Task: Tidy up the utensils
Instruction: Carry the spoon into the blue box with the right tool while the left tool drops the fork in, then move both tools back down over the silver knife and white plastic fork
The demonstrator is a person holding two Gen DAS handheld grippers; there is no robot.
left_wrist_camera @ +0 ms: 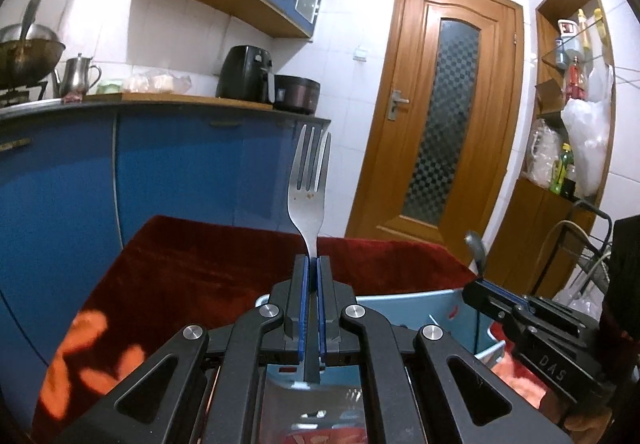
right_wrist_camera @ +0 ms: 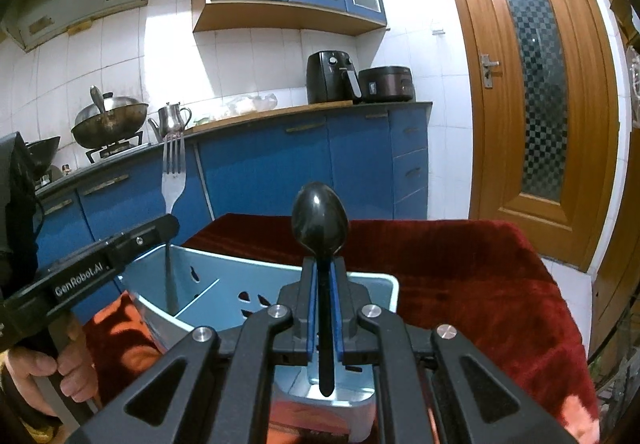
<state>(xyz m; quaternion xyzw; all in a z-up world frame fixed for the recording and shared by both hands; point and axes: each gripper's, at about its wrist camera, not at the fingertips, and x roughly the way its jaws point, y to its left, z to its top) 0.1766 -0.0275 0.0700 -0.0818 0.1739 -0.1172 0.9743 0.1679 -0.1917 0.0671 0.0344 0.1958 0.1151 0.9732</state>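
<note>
**Clerk:** Fork (left_wrist_camera: 310, 180), steel, tines up, upright at centre frame in the left wrist view. Left gripper (left_wrist_camera: 313, 264) clenched on its neck, blue pads tight against the metal. Its handle reaches down into the light-blue utensil caddy (right_wrist_camera: 224, 280), left compartment, seen at centre left of the right wrist view.

**Checker:** And the second item?

**Clerk:** Spoon (right_wrist_camera: 319, 216), black, bowl up, centre frame in the right wrist view. It stands between the fingers of the right gripper (right_wrist_camera: 324, 268); a thin gap shows beside the handle, and I cannot tell whether the pads press it. Handle tip hangs over the caddy's near compartment.

**Checker:** Surroundings?

**Clerk:** Red cloth (right_wrist_camera: 460, 264) under the caddy. Blue cabinets (right_wrist_camera: 280, 164) behind. Wooden door (right_wrist_camera: 528, 84) at right. A hand (right_wrist_camera: 44, 372) at lower left holds the left gripper's grip.
</note>
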